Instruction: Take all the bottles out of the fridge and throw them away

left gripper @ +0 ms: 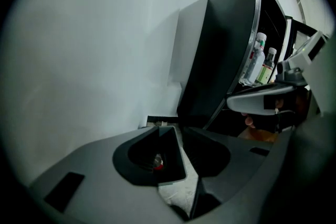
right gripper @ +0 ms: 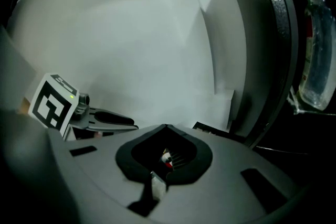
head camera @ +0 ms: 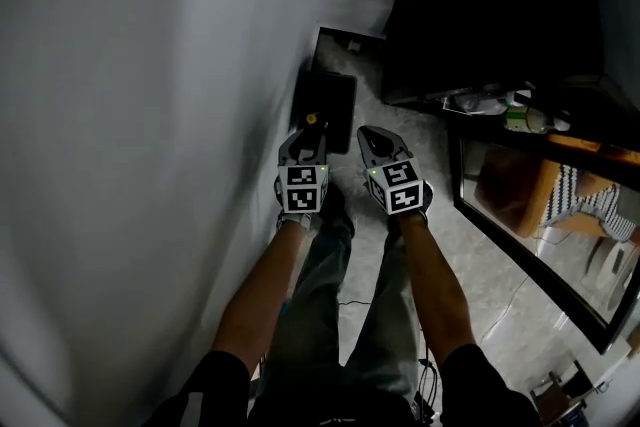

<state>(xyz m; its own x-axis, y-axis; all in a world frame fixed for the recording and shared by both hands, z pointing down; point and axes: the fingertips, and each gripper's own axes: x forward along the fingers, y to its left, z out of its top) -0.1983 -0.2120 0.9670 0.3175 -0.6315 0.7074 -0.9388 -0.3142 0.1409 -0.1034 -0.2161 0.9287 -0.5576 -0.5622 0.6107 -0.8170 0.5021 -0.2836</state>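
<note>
Left gripper view: the bottles are seen upright in the open fridge, well apart from both grippers. The left gripper and right gripper are held closed and empty. The bottles are judged to be light, smooth plastic, so a mid-body grasp is advised.

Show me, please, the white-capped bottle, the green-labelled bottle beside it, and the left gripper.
white-capped bottle (left gripper: 256,63): left gripper view, on its body below the cap.
green-labelled bottle (left gripper: 267,72): left gripper view, on its label.
left gripper (head camera: 311,124): head view, at the tips of its fingers.
</note>
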